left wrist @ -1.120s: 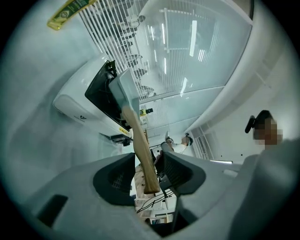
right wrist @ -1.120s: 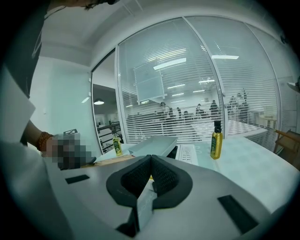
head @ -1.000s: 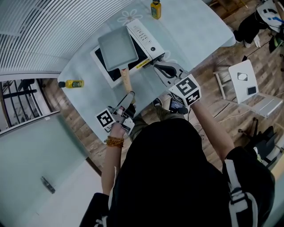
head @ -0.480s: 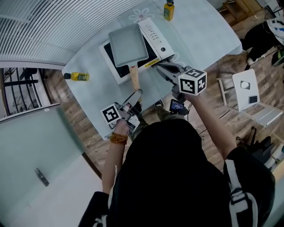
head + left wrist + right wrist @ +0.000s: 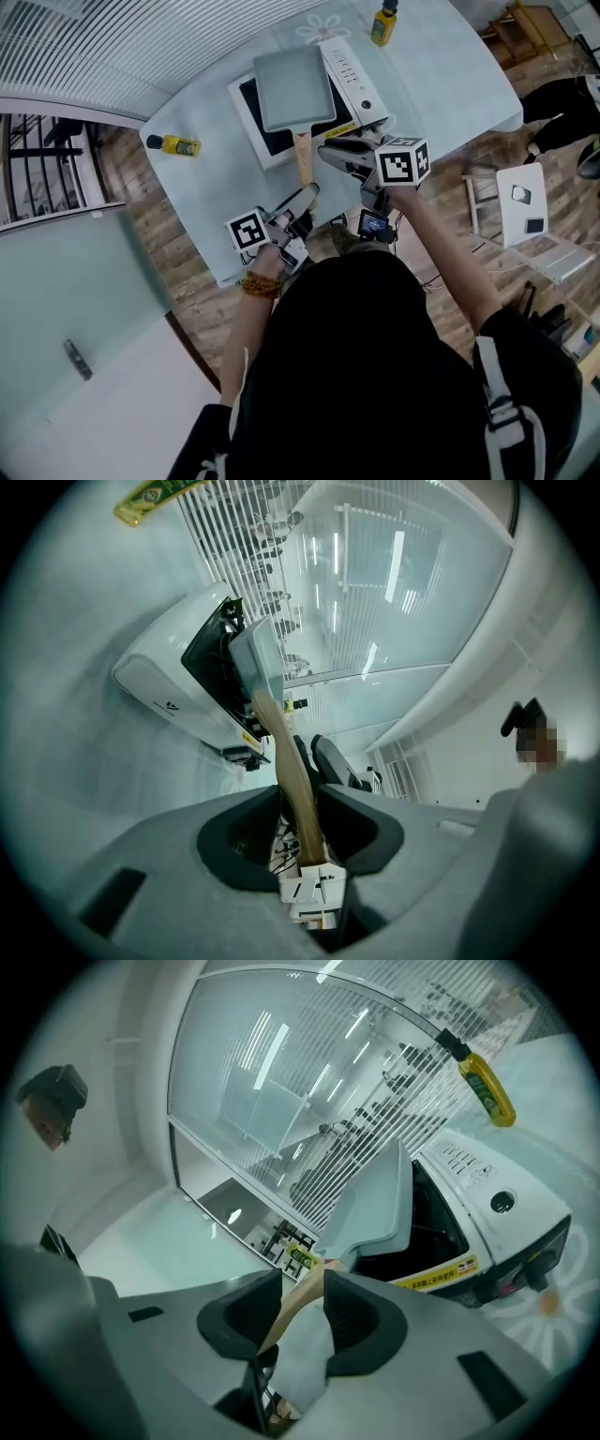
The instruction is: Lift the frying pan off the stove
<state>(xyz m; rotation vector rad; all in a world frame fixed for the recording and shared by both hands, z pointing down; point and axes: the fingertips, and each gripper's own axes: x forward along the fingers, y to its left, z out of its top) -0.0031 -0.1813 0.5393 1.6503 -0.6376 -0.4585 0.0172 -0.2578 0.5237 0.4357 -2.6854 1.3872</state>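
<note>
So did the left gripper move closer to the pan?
Yes. The left gripper has moved up toward the stove, reaching the frying pan's wooden handle.

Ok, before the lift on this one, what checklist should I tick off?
1. Frying pan resting on the stove: ok.
2. Pan empty: ok.
3. Wooden handle between the left gripper jaws: ok.
4. Left jaws shut on the handle: not ok, a gap shows beside it.
5. Right gripper jaws shut on the handle: not ok, apart around it.
6. Yellow bottles apart from the stove: ok.
</note>
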